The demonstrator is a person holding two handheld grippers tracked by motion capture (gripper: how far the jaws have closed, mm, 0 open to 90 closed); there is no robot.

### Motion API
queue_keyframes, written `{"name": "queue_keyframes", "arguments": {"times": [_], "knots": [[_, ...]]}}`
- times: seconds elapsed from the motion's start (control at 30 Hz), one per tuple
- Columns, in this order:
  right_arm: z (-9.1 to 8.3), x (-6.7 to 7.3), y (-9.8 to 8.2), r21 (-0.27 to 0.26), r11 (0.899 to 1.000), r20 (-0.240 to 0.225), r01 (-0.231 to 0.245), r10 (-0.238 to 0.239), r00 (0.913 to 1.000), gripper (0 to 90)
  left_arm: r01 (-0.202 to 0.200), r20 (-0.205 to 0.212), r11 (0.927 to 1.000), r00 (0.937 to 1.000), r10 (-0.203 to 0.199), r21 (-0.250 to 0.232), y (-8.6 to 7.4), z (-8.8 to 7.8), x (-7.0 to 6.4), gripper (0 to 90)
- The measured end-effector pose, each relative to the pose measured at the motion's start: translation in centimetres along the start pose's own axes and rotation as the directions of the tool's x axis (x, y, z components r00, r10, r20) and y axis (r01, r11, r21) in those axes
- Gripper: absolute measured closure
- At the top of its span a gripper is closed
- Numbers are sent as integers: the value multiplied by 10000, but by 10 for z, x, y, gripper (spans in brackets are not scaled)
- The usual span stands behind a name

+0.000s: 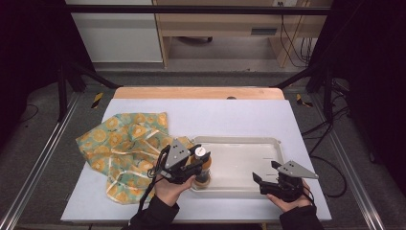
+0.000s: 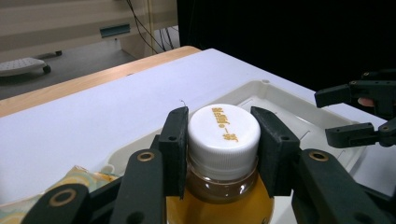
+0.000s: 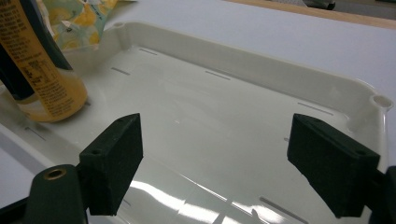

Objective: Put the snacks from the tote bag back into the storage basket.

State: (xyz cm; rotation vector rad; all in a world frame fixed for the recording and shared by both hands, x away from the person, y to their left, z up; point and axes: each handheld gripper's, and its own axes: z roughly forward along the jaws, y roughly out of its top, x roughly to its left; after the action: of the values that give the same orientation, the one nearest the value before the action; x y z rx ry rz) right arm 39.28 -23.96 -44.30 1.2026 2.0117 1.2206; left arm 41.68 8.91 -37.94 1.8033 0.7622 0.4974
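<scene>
The left gripper [image 2: 223, 140] grasps the upright bottle [image 2: 224, 186] by its cap, at the tray's [image 1: 268, 143] left end; the right gripper [image 3: 229, 163] hovers released over it.

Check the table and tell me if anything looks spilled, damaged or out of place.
Nothing spilled or damaged. The only untidy thing is the patterned cloth, crumpled left of the tray. The bottle stands upright in the tray, capped, held by the left gripper.

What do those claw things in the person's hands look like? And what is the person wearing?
Both are black. The left gripper and right gripper each have two blocky jaws with brass-coloured rivets, a grey three-cornered plate on top and a black cable trailing back. The person wears dark sleeves.
</scene>
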Motion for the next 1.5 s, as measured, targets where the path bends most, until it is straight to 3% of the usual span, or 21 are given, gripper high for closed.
{"name": "queue_keyframes", "arguments": {"times": [0.67, 0.73, 0.97, 1.13, 1.5], "knots": [[0, 1, 0, 19, 10000, 14, -25, 25, 10000, 184, 208, 202, 9997, 9996, -210, 101, -5, 1, 2, 577], [0, 1, 0, 22, 10000, 17, -35, 35, 10000, 184, 221, 256, 9997, 9994, -219, -83, -2, 0, 2, 564], [0, 0, 0, -13, 10000, 59, 1, -1, 10000, 183, -92, 168, 9983, 9998, 102, -578, 19, -14, -3, 464], [-1, 0, 0, -14, 10000, 57, -16, 16, 10000, 183, -349, 124, 9973, 9993, 358, -653, 31, -26, 1, 421], [-1, 0, 0, -20, 10000, 83, -45, 45, 10000, 182, -288, -302, 9977, 9992, 270, -608, 23, -51, 25, 402]]}}
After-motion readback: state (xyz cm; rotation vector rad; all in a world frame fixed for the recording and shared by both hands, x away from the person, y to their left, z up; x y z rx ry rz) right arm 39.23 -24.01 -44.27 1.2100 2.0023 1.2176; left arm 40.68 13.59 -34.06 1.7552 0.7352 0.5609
